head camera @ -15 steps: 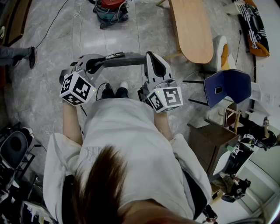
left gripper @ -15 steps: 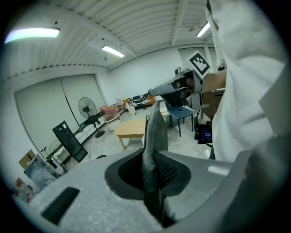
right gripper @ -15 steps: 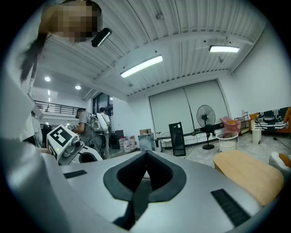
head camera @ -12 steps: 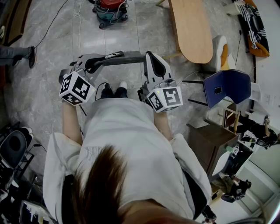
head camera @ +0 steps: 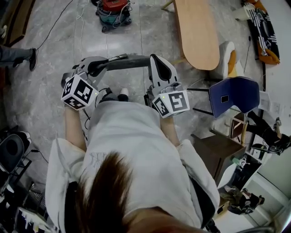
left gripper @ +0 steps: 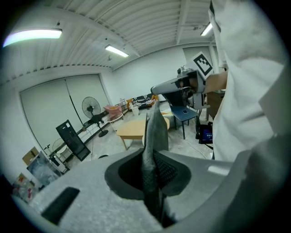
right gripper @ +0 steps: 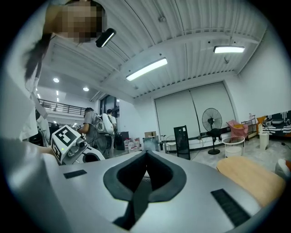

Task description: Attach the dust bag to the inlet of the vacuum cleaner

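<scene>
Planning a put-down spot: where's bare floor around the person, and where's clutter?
Bare: floor between vacuum and the person's shoes; also the left strip between a bystander's shoe and the black chair. Crowded: right side, with table, blue chair, cabinet; lower left corner past the black chair.

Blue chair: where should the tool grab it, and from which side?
On the blue chair, probably the top edge of the backrest, coming down from above: it looks like a thin upright panel, easy to pinch, while the seat is wide and flat.
</scene>
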Tool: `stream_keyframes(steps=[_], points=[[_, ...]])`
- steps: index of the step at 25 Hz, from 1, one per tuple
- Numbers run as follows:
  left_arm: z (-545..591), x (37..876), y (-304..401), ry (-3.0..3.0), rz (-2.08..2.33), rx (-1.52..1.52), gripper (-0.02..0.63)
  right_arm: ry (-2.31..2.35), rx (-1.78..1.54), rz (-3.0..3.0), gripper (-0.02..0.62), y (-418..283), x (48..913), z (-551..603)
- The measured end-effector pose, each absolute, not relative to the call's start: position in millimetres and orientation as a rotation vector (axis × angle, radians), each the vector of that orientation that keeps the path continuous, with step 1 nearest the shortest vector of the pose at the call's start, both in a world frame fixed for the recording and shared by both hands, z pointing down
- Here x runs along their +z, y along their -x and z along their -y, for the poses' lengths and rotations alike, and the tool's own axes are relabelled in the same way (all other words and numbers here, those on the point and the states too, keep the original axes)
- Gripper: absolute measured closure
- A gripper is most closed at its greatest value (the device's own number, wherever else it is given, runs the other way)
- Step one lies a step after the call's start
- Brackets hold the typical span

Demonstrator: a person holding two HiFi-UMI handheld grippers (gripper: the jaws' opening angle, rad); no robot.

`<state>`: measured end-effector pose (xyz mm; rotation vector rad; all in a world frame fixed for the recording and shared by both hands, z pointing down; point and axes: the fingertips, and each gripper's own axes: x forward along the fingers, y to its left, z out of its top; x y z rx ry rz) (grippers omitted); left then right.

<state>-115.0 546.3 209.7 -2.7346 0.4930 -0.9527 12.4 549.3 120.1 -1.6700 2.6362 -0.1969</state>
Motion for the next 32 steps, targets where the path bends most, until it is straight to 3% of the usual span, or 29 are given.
stream_keyframes(steps=[17,32], points=[[-521.4,205.2,80.7,2.741,-0.525,-0.931,0.569,1.647,-0.253,-2.574,0.592,-49.3,122.2,-532.9],[-394.5,220.5,99.2,2.805,-0.46,-0.938,0.569,1.692,-0.276,-2.572,0.592,-32.3,121.5,-392.2]])
